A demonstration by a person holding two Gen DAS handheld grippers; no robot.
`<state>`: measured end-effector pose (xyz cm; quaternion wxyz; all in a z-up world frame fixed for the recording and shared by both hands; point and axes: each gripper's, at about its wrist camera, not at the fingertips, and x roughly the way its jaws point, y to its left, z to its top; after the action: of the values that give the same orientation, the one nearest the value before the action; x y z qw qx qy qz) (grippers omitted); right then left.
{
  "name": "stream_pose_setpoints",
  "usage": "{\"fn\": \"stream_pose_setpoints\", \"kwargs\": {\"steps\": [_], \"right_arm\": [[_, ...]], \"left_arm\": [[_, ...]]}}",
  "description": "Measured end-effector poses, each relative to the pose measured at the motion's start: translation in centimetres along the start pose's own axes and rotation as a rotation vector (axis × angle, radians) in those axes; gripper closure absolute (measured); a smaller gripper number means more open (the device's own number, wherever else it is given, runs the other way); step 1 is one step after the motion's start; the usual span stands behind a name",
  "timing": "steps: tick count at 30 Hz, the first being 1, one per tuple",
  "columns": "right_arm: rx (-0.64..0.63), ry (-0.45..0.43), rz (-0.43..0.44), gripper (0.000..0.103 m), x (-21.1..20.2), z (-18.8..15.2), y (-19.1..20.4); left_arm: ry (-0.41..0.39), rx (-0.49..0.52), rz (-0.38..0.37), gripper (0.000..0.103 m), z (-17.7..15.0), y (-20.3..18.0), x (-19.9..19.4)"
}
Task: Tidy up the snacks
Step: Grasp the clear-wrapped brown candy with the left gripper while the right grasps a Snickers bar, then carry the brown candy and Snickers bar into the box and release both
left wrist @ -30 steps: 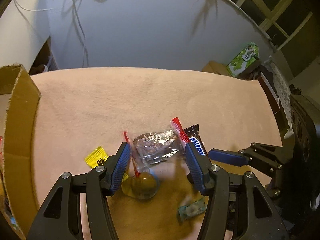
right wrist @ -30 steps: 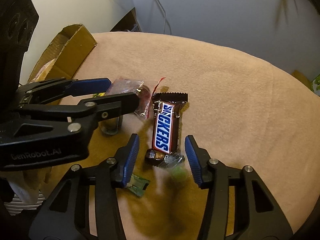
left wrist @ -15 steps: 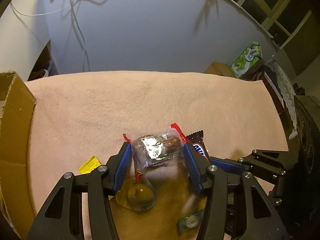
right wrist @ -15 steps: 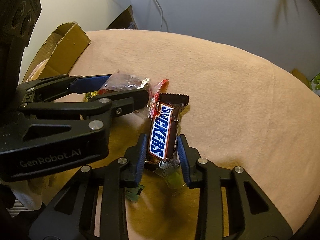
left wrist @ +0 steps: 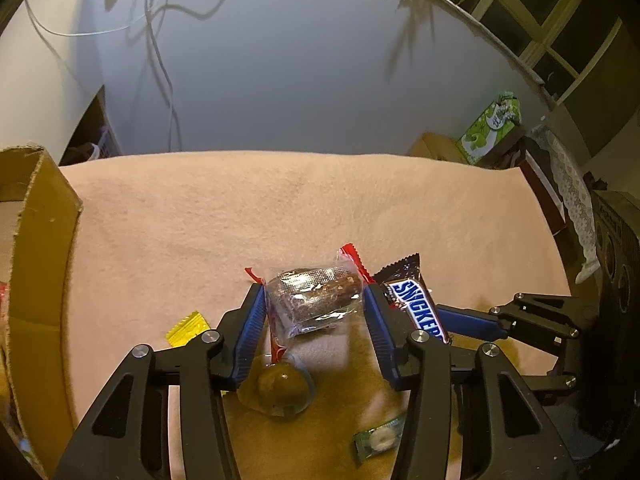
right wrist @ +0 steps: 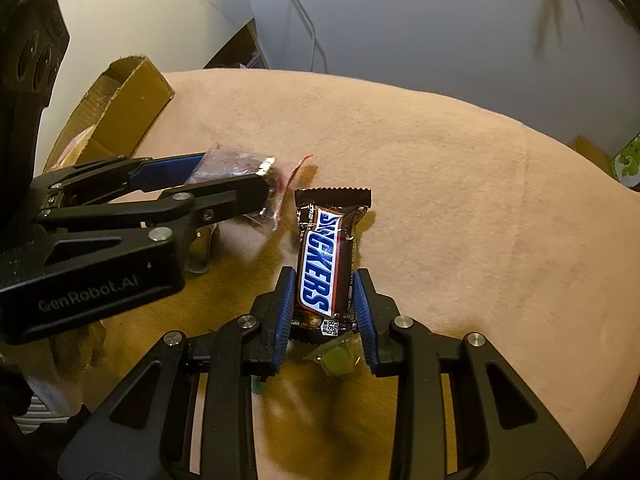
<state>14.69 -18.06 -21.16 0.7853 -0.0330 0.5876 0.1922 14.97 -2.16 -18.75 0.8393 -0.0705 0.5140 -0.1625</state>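
Note:
My left gripper is shut on a clear-wrapped brown cake with red ends and holds it above the pink cloth; it also shows in the right wrist view. My right gripper is shut on a Snickers bar, lifted off the cloth; the bar shows beside the cake in the left wrist view. Below lie a round jelly cup, a yellow candy, a green mint packet and a green wrapped candy.
An open cardboard box stands at the left edge of the cloth-covered table; it also shows in the right wrist view. A green tissue box sits beyond the table's far right. A grey wall with cables is behind.
Both grippers closed on their snacks and lifted them: the left on the clear-wrapped cake, the right on the Snickers bar. The candies under them stayed on the cloth.

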Motion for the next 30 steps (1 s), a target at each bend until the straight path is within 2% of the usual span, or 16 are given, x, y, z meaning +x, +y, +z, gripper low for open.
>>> {"fn": "stream_pose_setpoints", "kwargs": {"steps": [14, 20, 30], "right_arm": [[-0.010, -0.074, 0.015, 0.072, -3.9, 1.1, 0.1], [-0.051, -0.106, 0.030, 0.072, -4.9, 3.2, 2.2], [-0.152, -0.136, 0.063, 0.073, -4.7, 7.4, 7.5]], "left_arm": [[-0.088, -0.042, -0.003, 0.055, 0.7, 1.6, -3.7], [-0.139, -0.076, 0.018, 0.055, 0.9, 3.4, -6.1], [-0.220, -0.149, 0.100, 0.055, 0.8, 7.8, -9.6]]}}
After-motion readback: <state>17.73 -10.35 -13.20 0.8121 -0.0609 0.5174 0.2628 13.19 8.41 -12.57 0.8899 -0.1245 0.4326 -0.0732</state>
